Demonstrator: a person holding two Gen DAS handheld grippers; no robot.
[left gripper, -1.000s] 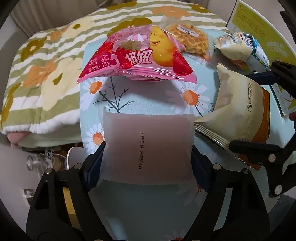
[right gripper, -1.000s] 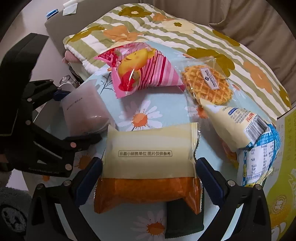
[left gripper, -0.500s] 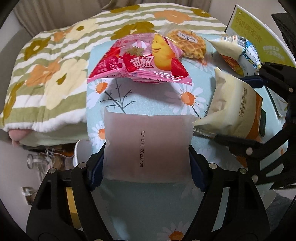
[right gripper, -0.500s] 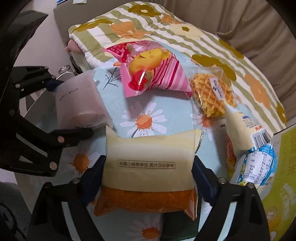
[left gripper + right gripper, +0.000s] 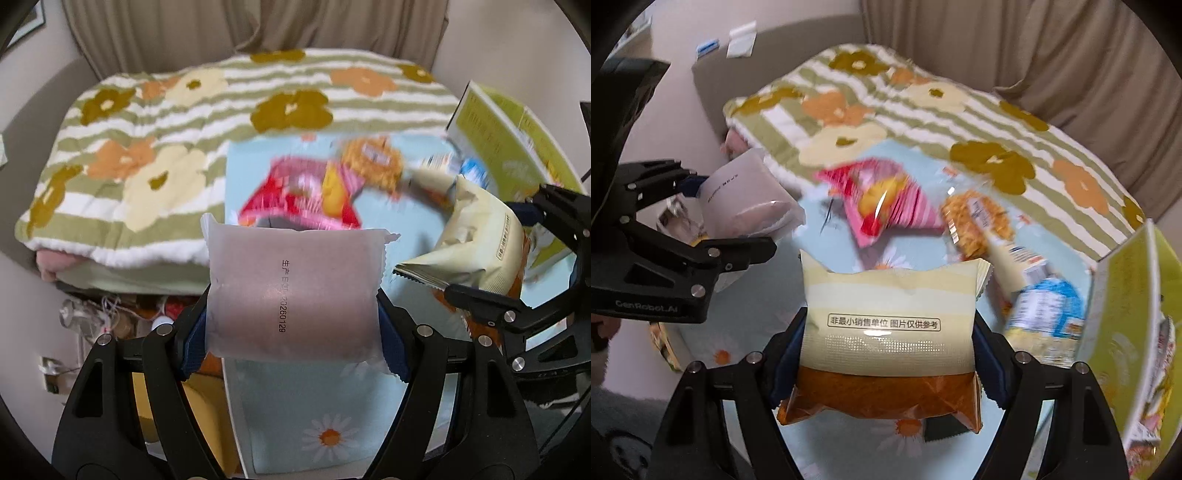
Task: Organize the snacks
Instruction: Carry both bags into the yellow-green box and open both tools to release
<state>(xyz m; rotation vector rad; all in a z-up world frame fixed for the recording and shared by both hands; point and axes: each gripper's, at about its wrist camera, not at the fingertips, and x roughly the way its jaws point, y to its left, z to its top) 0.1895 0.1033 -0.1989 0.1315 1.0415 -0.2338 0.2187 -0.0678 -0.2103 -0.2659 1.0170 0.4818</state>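
Your left gripper clamps the frosted pink packet above the daisy table's left edge. Your right gripper pinches the cream-and-orange packet above that table, right of the pink one.

Floral striped blanket before beige curtains, pale wall.

Pink snack bag and waffle motion-blurred, green box cut off at edge

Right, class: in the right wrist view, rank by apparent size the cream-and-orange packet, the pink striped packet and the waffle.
1. cream-and-orange packet, though nearest the camera, so inflated.
2. pink striped packet.
3. waffle, slightly smaller; both are blurred.
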